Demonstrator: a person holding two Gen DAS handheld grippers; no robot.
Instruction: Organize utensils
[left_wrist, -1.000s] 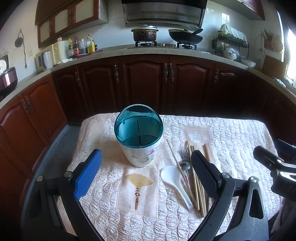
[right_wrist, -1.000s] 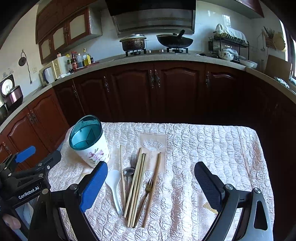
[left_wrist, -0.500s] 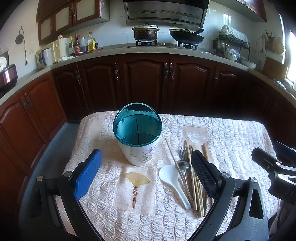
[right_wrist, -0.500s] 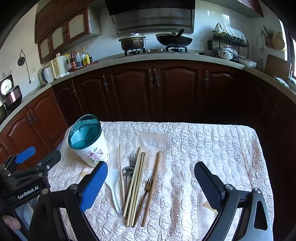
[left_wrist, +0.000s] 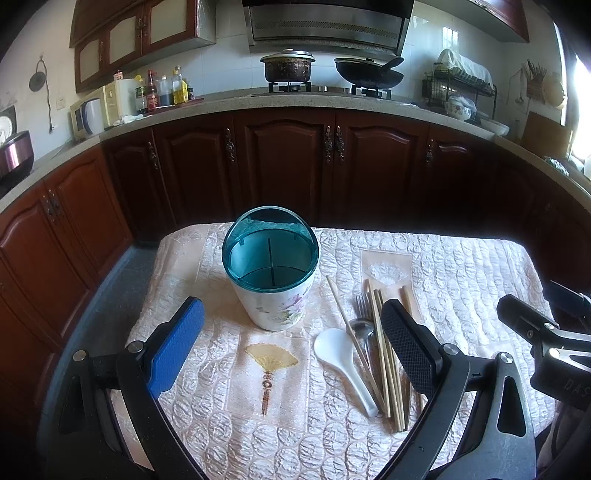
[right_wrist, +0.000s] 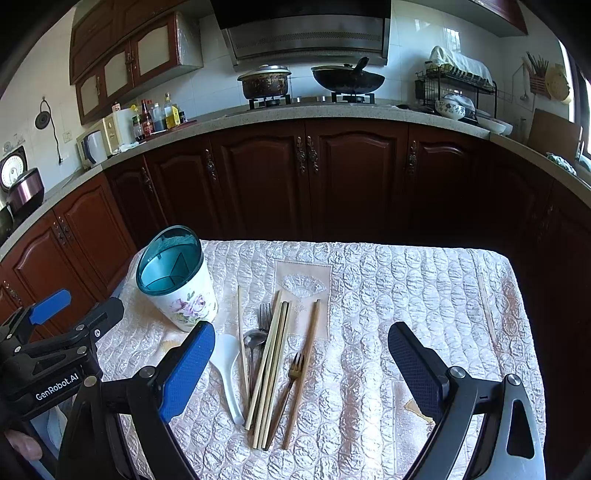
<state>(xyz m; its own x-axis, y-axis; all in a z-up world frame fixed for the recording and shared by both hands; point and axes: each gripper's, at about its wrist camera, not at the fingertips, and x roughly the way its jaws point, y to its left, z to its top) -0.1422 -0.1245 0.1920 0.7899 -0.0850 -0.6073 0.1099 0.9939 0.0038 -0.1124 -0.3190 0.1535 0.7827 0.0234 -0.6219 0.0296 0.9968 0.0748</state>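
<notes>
Nothing is sorted yet, as far as I can judge. The holder (left_wrist: 270, 271) stands upright on the tabletop (right_wrist: 424, 295), and its teal insert, divided into compartments, looks empty in both views; no utensil stands in it.

All the utensils lie flat in one loose bundle just to the right of the holder. Nearest to the holder is the white spoon (right_wrist: 227, 363), then a single chopstick (right_wrist: 242, 339), a metal spoon (right_wrist: 254, 341) and a silver fork (right_wrist: 265, 316). Farther right of the holder are more chopsticks (right_wrist: 271, 365) side by side, a small bronze fork (right_wrist: 291, 380) and a brown stick (right_wrist: 304, 365). Some of them overlap, so single picks may be difficult.

The left tongs (left_wrist: 291, 354) are spread wide and hold nothing; they hover in front of the holder. The right tongs (right_wrist: 301, 369) are also spread and empty, above the near end of the bundle. The whole task is still left: every piece must go into the holder.
</notes>
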